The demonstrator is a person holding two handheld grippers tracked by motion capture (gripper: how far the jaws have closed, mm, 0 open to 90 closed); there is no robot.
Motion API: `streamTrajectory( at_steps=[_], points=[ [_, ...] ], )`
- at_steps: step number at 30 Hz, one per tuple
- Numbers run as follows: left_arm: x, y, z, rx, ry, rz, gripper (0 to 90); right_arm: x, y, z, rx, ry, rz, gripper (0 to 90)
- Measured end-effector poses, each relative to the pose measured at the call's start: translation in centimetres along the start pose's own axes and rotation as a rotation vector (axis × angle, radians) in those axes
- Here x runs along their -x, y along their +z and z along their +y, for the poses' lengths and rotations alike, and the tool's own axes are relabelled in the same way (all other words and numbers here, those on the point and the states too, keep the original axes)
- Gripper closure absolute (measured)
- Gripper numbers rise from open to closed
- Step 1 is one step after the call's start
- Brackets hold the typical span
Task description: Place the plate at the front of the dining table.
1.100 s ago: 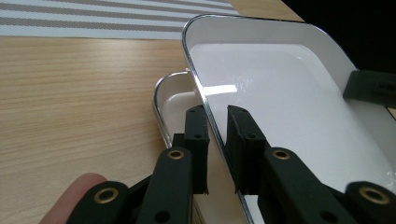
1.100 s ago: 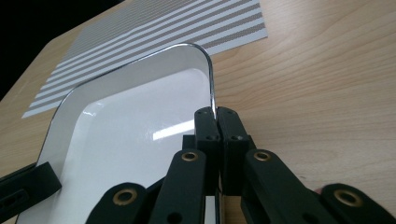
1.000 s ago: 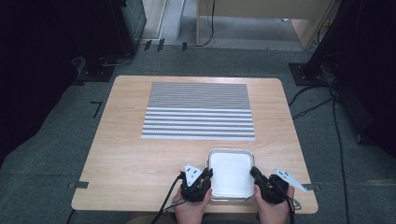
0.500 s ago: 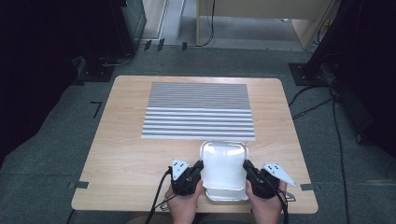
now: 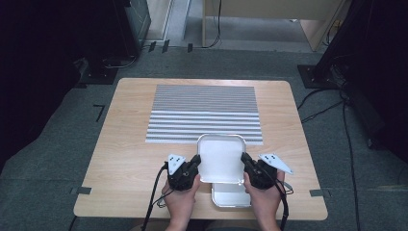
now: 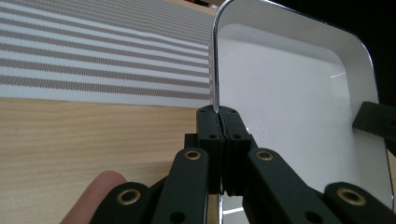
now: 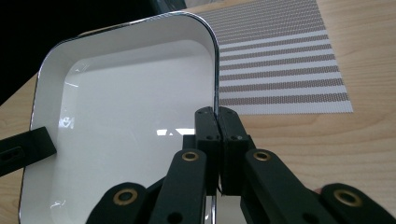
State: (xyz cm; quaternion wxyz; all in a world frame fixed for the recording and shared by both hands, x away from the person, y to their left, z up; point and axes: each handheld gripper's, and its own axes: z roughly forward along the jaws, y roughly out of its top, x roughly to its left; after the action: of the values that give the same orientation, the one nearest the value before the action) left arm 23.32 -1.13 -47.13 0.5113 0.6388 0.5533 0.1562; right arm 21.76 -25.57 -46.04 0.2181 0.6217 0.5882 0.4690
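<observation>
My left gripper (image 5: 195,162) is clamped tight on the white tray's (image 5: 220,158) left rim, and my right gripper (image 5: 246,161) pinches its right rim. Tray's lifted over a 2nd tray (image 5: 231,196) by the table's (image 5: 125,159) near edge. Striped mat (image 5: 204,113) lies ahead w/ bare wood both sides.

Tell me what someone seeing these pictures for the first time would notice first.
The eye goes first to the white tray, held above the near edge of the wooden table with the left claw and the right claw each shut on one side rim. A second white tray lies on the table just beneath it. Beyond them, a grey-and-white striped placemat lies flat across the middle of the table.
</observation>
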Motion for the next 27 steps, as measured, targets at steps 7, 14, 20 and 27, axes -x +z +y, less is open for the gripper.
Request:
streamTrajectory(
  at_steps=[7, 14, 20, 27],
  points=[
    [-1.0, 0.9, 1.4, 0.011, 0.003, 0.013, 89.9, -0.4, 1.5, 1.3, -0.006, 0.007, 0.016, 89.6],
    [-2.3, 2.0, 2.9, 0.011, -0.013, 0.029, 89.9, -1.0, 3.8, 2.9, -0.018, -0.002, 0.027, 89.6],
    [-3.6, 3.1, 4.2, 0.006, -0.024, 0.042, 89.9, -1.7, 6.0, 4.1, -0.029, -0.015, 0.028, 89.5],
    [-4.8, 4.3, 5.2, -0.006, -0.034, 0.054, 89.9, -2.4, 7.9, 5.3, -0.044, -0.054, 0.012, 89.4]
  ],
)
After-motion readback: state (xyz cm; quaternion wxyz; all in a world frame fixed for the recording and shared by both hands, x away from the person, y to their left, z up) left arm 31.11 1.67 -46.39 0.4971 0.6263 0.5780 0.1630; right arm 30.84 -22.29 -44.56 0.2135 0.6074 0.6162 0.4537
